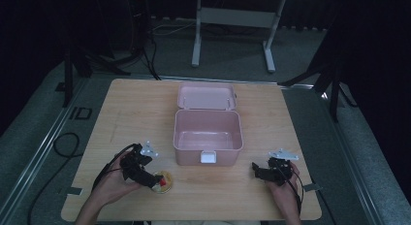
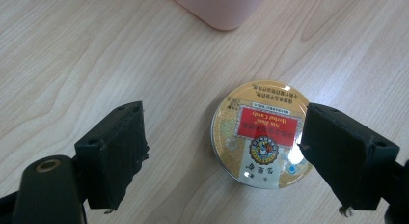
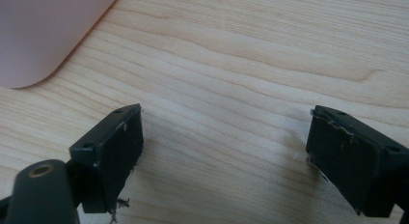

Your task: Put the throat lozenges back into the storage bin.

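Note:
A small round gold tin (image 2: 260, 133) with a red label lies flat on the wooden table (image 1: 135, 108), near the front left (image 1: 163, 182). My left gripper (image 1: 151, 180) is open around it; in the left gripper view the tin sits between the jaws, close to the right one, with a wide gap on the left (image 2: 224, 154). A pink box (image 1: 208, 137) stands open in the middle of the table, its lid (image 1: 207, 96) laid back and its inside bare. My right gripper (image 1: 256, 169) rests open at the front right, nothing between its jaws (image 3: 224, 154).
The pink box has a white latch (image 1: 208, 157) on its front wall, between my two grippers. One corner of the box shows at the top of the left gripper view (image 2: 222, 9) and of the right gripper view (image 3: 43, 35). Beyond the table stand a white frame (image 1: 232, 21) and dark stands.

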`<action>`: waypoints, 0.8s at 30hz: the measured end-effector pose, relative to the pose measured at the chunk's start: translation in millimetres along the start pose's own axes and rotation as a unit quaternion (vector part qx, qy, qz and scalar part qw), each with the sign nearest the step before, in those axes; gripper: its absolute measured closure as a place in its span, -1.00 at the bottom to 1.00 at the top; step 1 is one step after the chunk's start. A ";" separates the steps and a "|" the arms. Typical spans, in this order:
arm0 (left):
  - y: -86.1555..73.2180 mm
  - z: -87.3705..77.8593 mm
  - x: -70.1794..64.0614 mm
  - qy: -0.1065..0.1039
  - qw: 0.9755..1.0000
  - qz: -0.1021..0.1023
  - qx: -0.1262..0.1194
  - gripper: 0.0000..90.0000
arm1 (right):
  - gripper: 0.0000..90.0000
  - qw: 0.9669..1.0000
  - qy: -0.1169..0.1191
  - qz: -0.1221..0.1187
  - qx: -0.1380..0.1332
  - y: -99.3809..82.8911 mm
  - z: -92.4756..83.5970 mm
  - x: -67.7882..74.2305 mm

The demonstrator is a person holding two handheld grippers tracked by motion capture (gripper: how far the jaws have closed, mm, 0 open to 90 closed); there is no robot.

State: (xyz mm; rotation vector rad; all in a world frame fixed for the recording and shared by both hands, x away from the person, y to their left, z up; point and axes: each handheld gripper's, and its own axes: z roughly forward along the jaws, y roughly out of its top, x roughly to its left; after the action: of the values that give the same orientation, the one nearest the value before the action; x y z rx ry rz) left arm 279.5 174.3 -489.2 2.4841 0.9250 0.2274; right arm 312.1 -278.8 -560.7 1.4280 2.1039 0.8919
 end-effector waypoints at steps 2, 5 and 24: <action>0.2 1.5 -1.1 0.001 1.000 0.002 0.005 -0.63 | -0.72 1.000 0.000 0.000 0.000 0.0 0.0 0.0; 0.5 2.0 -1.4 -0.002 1.000 0.004 0.008 -0.63 | -0.72 1.000 0.000 0.000 0.000 0.0 0.0 0.0; 1.6 15.0 -11.7 -0.022 0.999 0.024 0.031 -0.63 | -0.72 1.000 0.000 0.000 0.000 0.0 0.0 0.0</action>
State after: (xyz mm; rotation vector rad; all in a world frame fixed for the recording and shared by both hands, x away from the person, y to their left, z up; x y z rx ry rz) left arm 276.2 160.0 -501.4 2.5598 0.8678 0.1616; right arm 312.1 -278.8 -560.7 1.4278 2.1037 0.8920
